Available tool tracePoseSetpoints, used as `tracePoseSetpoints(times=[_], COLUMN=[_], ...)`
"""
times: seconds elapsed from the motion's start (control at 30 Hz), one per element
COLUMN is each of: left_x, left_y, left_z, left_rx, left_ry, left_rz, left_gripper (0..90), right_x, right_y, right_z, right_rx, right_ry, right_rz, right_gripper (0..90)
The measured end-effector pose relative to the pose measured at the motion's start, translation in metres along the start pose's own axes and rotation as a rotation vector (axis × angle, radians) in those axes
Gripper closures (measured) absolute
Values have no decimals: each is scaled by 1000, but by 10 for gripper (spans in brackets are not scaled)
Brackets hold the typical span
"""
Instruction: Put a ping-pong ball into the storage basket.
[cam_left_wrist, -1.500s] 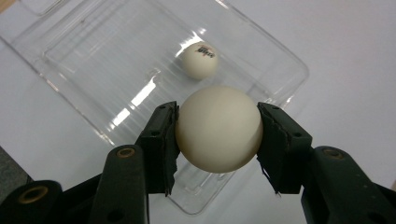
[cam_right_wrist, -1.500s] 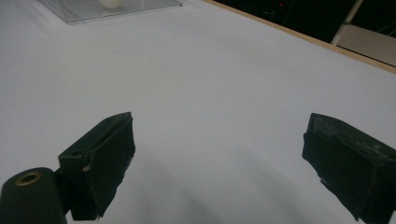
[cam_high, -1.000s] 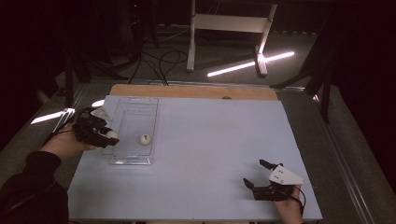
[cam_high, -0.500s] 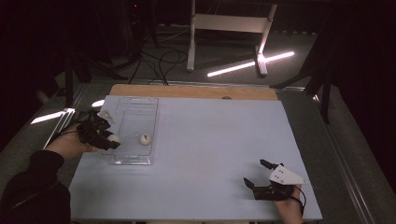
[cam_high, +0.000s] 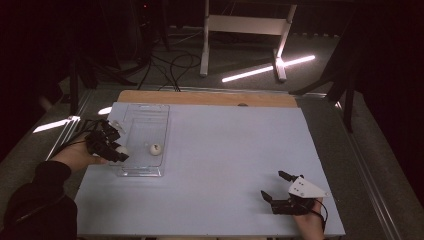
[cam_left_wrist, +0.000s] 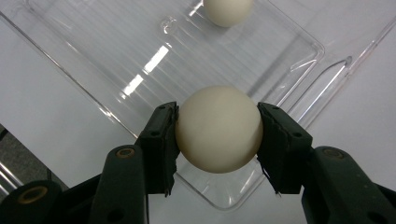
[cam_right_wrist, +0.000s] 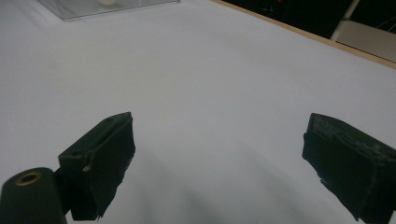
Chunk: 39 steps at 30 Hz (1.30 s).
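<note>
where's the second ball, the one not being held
In the high view it lies inside the clear tray at the table's left, the loose ball just right of the left gripper.

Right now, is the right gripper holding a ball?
No: the right gripper has its jaws spread wide over the bare white table with nothing between them.

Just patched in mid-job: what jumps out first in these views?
The left gripper clamps a cream ball over the near edge of the clear tray, where a second ball lies. The right gripper rests open on the white table, near the front right.
</note>
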<state>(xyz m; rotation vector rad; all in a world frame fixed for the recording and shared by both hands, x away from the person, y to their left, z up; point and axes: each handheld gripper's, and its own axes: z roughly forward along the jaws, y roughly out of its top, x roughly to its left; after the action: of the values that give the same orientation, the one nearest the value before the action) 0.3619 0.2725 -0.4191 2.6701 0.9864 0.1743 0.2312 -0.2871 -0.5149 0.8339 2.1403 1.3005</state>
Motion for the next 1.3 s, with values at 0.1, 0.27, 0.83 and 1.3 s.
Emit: tracePoseSetpoints(times=[0.1,0.27,0.83,1.3], left_x=[0,1,-2,-6], left_y=[2,3,10,20], left_z=[3,5,18,12], left_rx=[16,26,47,17], left_ry=[-7,-2,-19,-4], left_rz=[-9,-35,-32,-71], left_gripper=[518,517,471,203], right_x=[0,0,-1,-1], right_y=[0,0,0,0], right_z=[0,0,-1,-2], right_rx=[-1,-1,-1,-2], right_ry=[0,1,2,-1], right_rz=[-1,-2,-3,-4], right_gripper=[94,94,94,94])
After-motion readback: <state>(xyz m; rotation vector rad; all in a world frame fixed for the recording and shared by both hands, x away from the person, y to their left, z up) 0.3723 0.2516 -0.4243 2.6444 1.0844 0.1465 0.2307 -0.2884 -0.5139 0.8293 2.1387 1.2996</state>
